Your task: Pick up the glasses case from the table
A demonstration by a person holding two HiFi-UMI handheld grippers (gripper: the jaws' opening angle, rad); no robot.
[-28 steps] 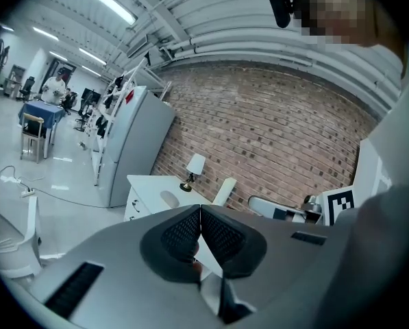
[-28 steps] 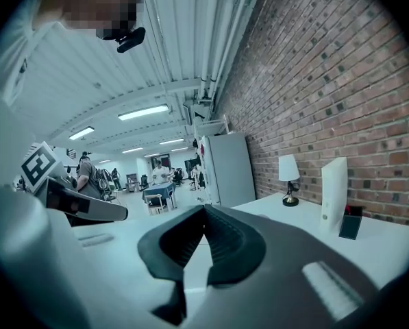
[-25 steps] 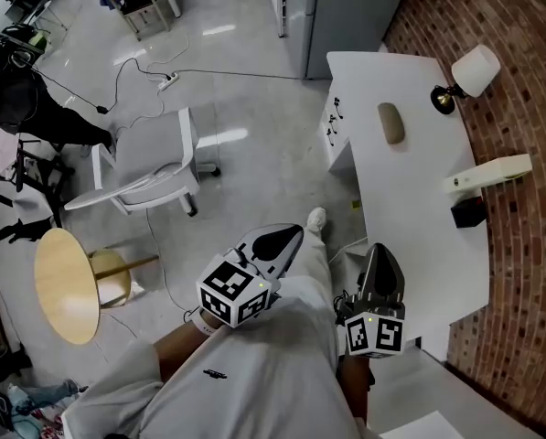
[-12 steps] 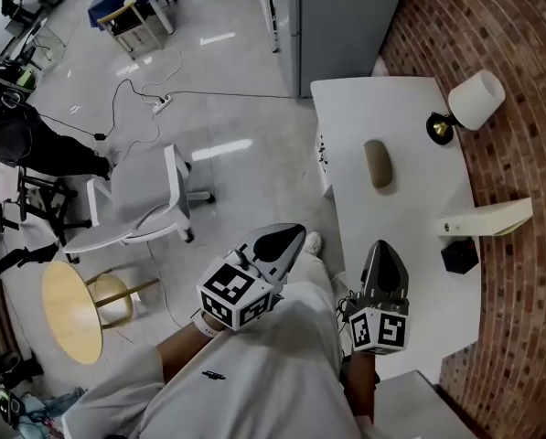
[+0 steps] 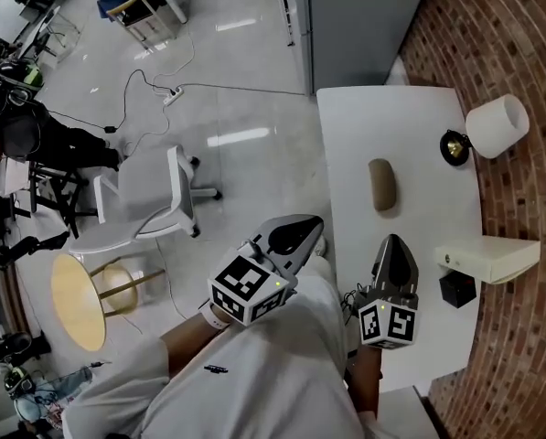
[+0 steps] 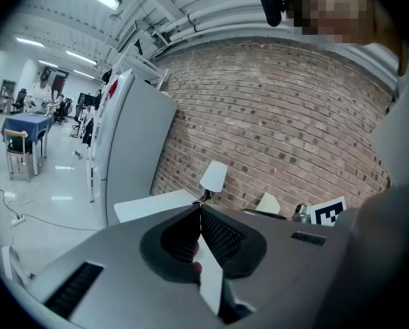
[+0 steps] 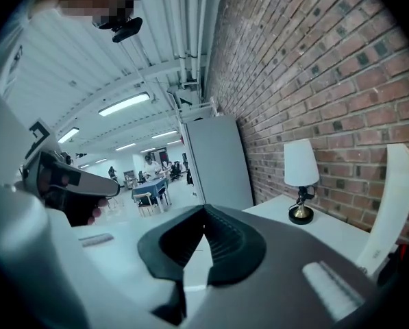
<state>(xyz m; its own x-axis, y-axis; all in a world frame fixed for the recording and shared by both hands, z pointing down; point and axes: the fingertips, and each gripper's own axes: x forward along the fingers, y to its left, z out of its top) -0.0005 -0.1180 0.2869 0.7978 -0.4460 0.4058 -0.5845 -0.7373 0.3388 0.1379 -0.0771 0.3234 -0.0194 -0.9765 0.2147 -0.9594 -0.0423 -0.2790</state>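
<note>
Tan, oblong, round-ended glasses case [image 5: 381, 185] lay flat near the middle of the white rectangular table [image 5: 364, 122], apart from both tools. Left gripper [image 5: 302, 230] hung just off the table edge, jaws together, empty. Right gripper [image 5: 396, 248] was over the table, short of the case, jaws likewise closed on nothing (must open first). Case judged light, rigid-shelled, smooth, perhaps slippery; best pinched across its narrow width at mid-length.

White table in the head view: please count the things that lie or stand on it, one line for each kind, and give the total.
Glasses case: 1
Lamp: 1
White boxy object: 1
Small black box: 1
Total: 4
</note>
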